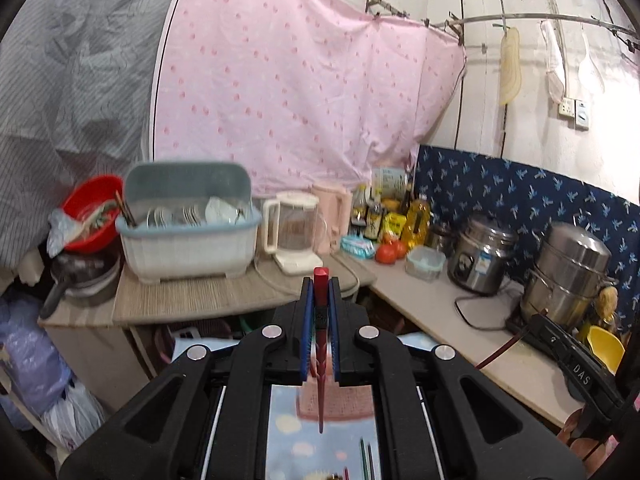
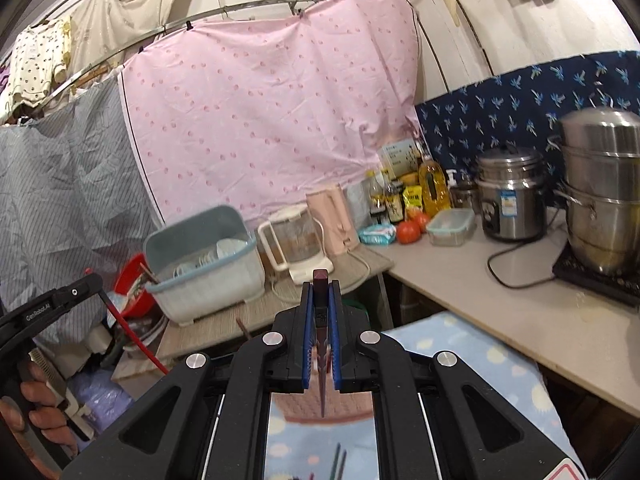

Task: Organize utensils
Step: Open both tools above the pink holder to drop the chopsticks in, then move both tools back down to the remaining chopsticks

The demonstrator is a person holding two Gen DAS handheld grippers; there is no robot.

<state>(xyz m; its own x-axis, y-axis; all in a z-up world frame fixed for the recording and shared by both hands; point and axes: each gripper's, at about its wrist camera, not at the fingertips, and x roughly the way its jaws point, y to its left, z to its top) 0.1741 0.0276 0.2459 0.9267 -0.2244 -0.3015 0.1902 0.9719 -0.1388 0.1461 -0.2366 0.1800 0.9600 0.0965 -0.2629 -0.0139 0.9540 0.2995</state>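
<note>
**Both grippers clamp a chopstick above the surface**

The left gripper (image 1: pixel 321 308) has its jaws closed on a red chopstick (image 1: pixel 321 280), whose square end pokes out past the tips toward 12 o'clock while its thin end runs back under the jaws toward 6. The right gripper (image 2: pixel 321 312) grips a dark maroon chopstick (image 2: pixel 321 280) the same way. More chopsticks (image 1: pixel 366 460) lie low at 6 o'clock on a blue patterned cloth (image 2: pixel 480 360). On the surface (image 1: pixel 432 304) beyond, a dish rack (image 1: pixel 188 236) sits at 10 o'clock in the left view, with a red basin (image 1: pixel 92 208) just beside it and a jug (image 1: pixel 294 232) near 12. Steel pots (image 1: pixel 568 276) stand at 3 o'clock. A hand (image 2: pixel 36 404) shows at 8 o'clock in the right view.
</note>
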